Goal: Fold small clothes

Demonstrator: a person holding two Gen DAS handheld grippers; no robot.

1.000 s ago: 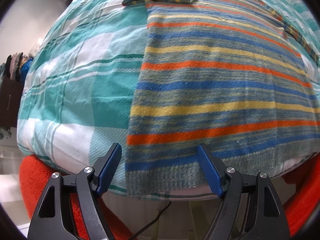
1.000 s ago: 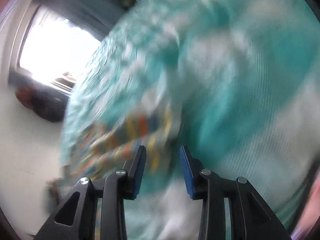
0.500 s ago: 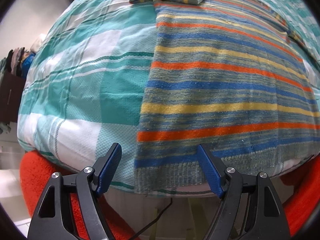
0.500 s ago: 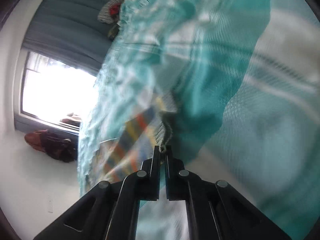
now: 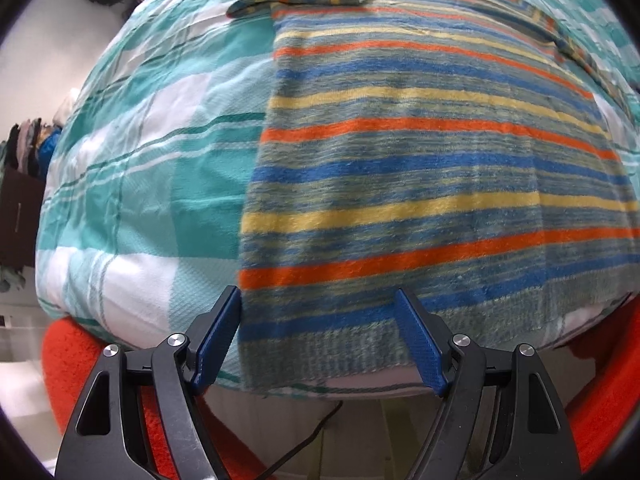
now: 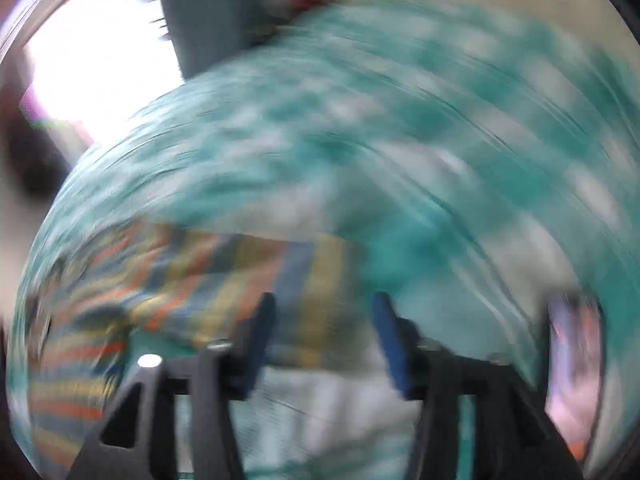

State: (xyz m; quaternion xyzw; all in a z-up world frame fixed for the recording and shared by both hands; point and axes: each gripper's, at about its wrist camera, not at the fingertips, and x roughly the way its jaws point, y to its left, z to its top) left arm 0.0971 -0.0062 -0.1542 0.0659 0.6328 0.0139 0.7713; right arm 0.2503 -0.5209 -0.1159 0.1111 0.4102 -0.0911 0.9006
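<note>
Garments: one striped sweater [image 5: 420, 152], in orange, blue, yellow and grey-green bands, lying flat on the bed's teal-and-white checked cover [image 5: 152, 152], its ribbed hem at the near edge.
Sleeves: two; the left one is folded across the far left shoulder, the right one lies out along the far right.
Left gripper [image 5: 320, 340]: jaws wide open, gripping nothing, set at the sweater's near left hem corner, one finger just left of its side edge and one over the hem.
Right gripper [image 6: 322, 344]: jaws open, empty, just near of a striped sleeve end.
Left wrist view only: sharp; whole sweater body, orange seat [image 5: 72, 364] below the bed.
Right wrist view only: heavily blurred; bright window [image 6: 100, 64] far left, grey curtain [image 6: 200, 12] beside it.
</note>
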